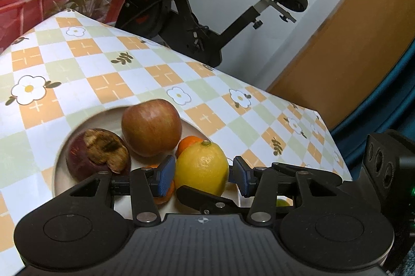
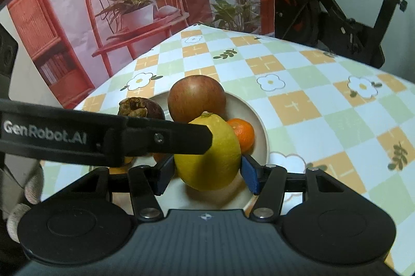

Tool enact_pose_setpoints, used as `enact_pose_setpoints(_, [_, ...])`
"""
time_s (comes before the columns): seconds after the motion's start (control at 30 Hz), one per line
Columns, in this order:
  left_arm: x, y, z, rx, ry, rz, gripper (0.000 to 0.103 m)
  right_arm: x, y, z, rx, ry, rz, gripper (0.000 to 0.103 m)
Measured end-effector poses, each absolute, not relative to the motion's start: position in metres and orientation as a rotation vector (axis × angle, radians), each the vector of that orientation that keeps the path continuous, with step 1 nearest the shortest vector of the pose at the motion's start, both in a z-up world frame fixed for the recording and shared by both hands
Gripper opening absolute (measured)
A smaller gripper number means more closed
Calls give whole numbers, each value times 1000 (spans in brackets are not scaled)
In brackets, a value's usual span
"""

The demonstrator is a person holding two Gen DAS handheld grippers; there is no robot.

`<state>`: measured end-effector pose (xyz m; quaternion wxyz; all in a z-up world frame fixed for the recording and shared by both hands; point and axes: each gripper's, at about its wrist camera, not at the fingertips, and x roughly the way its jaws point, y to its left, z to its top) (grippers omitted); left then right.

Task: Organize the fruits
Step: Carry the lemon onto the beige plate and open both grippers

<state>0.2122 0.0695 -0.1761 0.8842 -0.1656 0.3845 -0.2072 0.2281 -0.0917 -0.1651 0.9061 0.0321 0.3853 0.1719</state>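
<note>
Gripping the lemon [image 2: 207,154] is the right gripper [image 2: 205,172]: in its own view the blue pads [image 2: 250,176] sit against both sides of the fruit, above the plate [image 2: 262,130]. Whether the lemon still bears on the plate cannot be told.

The left gripper [image 1: 201,177] brackets the same lemon in its view. One pad [image 1: 163,178] stands just beside the fruit; contact on the other side is unclear, so its hold cannot be confirmed. Its arm crosses the right wrist view as a black bar in front of the lemon.

Behind the lemon, on the plate: an orange [image 2: 241,133] touching it, an apple [image 2: 195,98] further back, and a dark fruit with a dried cap [image 1: 97,154] beside the apple. The plate rests on a checked, flowered tablecloth [image 2: 311,84]. An exercise bike [image 1: 197,6] stands beyond the table.

Judged step: placing or removing the lemon at the plate. The next move calls for only one tool to carry it, with the other clear, and for a path that avoids nudging the orange.
</note>
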Motion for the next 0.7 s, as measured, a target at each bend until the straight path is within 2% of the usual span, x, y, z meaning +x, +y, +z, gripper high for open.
enact_pose_setpoints(0.7, [211, 71, -170, -292, 778, -365, 51, 237, -75, -170, -30, 779, 364, 59])
